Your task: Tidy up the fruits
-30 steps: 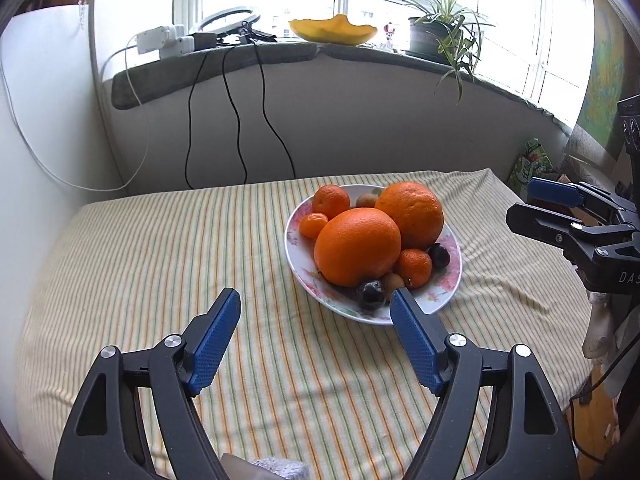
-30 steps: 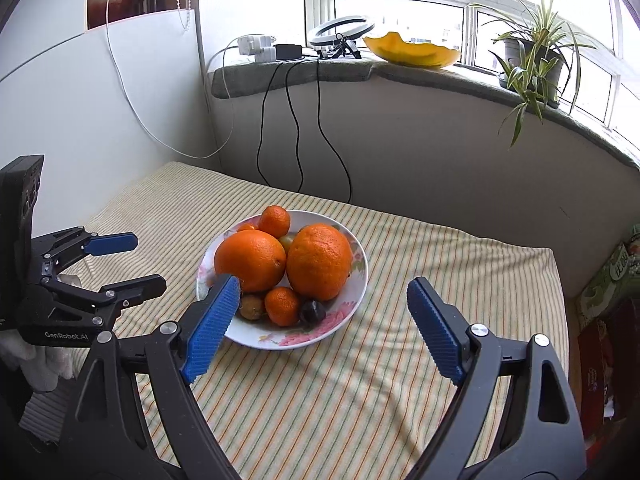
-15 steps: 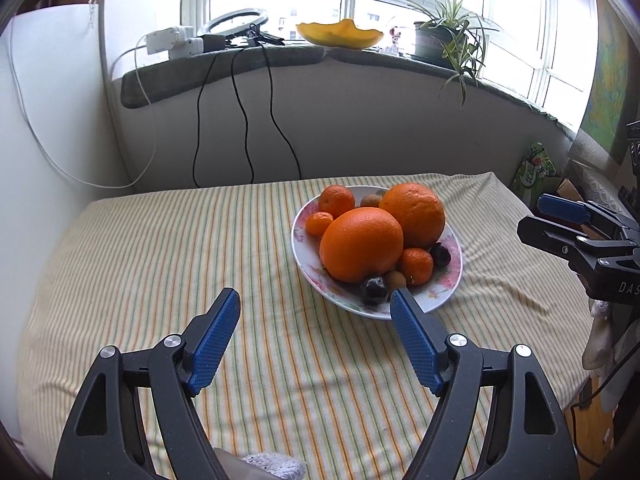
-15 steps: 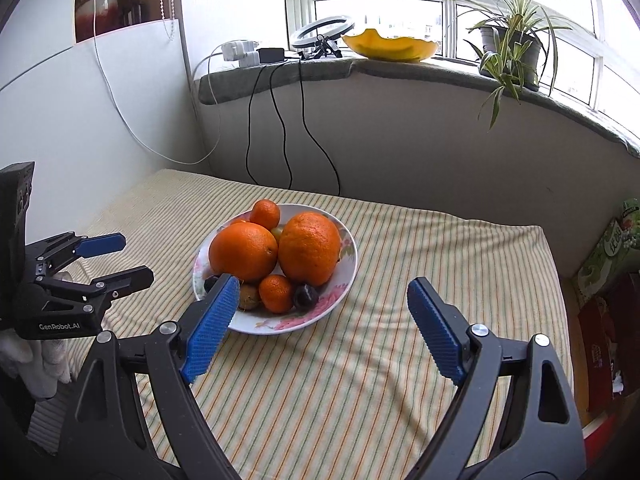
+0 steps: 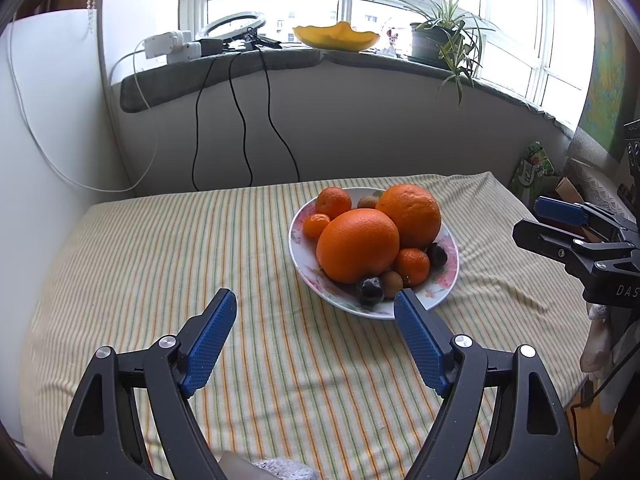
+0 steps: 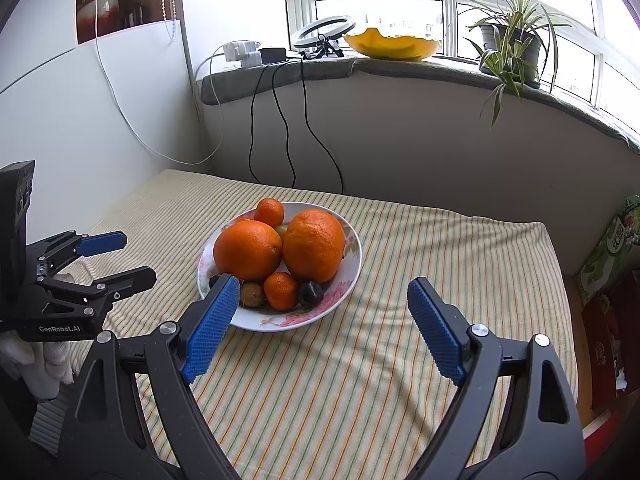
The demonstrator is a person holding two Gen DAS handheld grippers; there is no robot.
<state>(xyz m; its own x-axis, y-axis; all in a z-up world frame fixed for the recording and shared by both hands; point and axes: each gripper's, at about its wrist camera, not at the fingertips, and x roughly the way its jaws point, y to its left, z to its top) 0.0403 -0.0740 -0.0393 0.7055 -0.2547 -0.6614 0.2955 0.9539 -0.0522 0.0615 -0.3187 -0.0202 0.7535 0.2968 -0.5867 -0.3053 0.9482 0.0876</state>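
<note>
The striped yellow-green tablecloth (image 5: 168, 264) lies bare from 7 to 11 o'clock of the white floral ceramic bowl (image 5: 444, 280) in the left wrist view, giving broad free room there, while the cloth's far edge meets the grey curved wall (image 5: 360, 120) at 12 o'clock and its right edge drops off near a green printed carton (image 5: 532, 168) at 2 o'clock. The left gripper (image 5: 316, 312) hangs over the cloth with its jaws spread wide, having just been opening, nothing between them, its right blue pad just beside the bowl's near rim. The right gripper (image 6: 324, 304) also stands wide and empty, its left pad overlapping the bowl's near-left rim in its own view; whether it touches cannot be told. The bowl sits toward the middle-right of the table, heaped: two large oranges (image 5: 358, 244) side by side, touching, three small tangerines (image 5: 412, 266) around them, two dark plums (image 5: 370, 290) and brown kiwi-like fruits (image 5: 391, 283) at the near rim. The cloth is rumpled at 3 o'clock of the bowl. On the grey windowsill (image 6: 280, 74) stand a ring light (image 6: 324, 32), a white power strip (image 6: 240, 52) with black cables hanging down, a yellow wavy dish (image 6: 392, 46) and a potted spider plant (image 6: 508, 52)
</note>
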